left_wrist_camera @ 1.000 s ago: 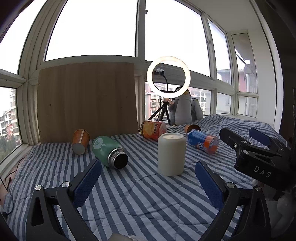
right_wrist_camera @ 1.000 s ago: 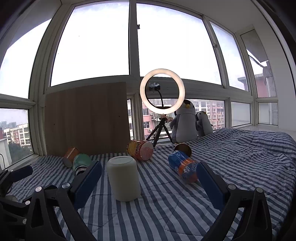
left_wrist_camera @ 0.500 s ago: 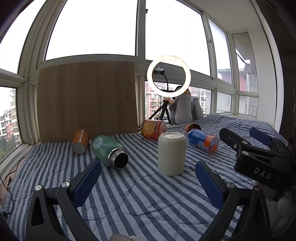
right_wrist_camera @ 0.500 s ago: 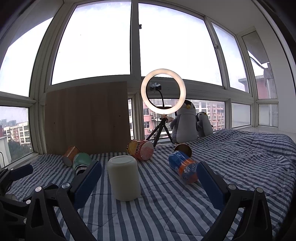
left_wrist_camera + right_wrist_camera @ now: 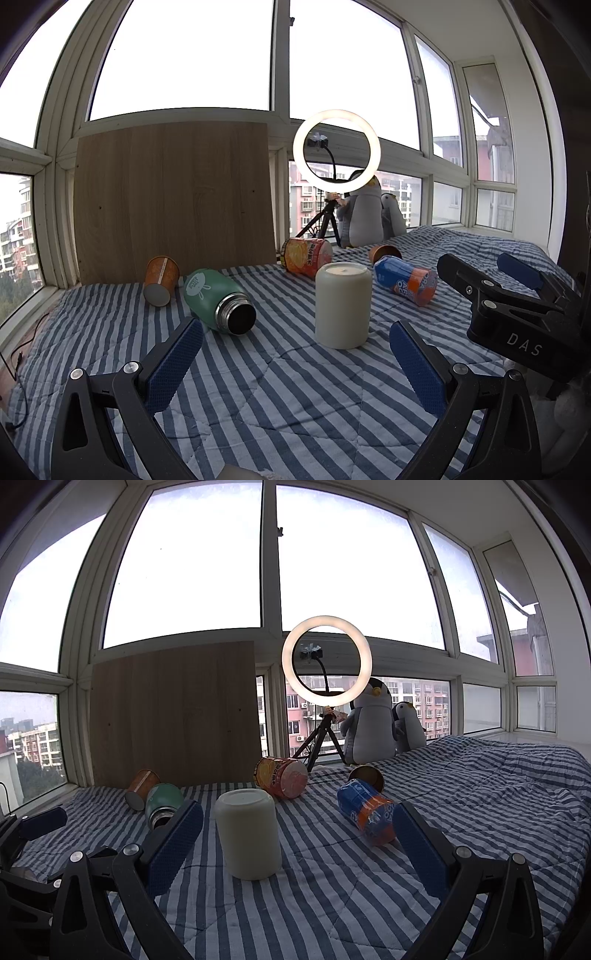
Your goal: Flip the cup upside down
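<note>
A cream-white cup (image 5: 343, 304) stands with its closed end up on the striped bedspread; it also shows in the right wrist view (image 5: 248, 838). My left gripper (image 5: 295, 363) is open and empty, a little short of the cup, which sits ahead and slightly right. My right gripper (image 5: 297, 845) is open and empty, with the cup ahead near its left finger. The right gripper also shows at the right edge of the left wrist view (image 5: 491, 280).
Lying on the bedspread (image 5: 280, 384): a green flask (image 5: 218, 301), an orange paper cup (image 5: 160, 280), an orange noodle tub (image 5: 306, 256), a blue-orange can (image 5: 404, 280), a copper cup (image 5: 384, 253). A ring light on a tripod (image 5: 336, 151), two plush penguins (image 5: 364, 216) and a wooden board (image 5: 173, 195) stand behind.
Both views have shifted slightly; the right gripper's view tilted up a little. The cup has not moved and both grippers stay open.
</note>
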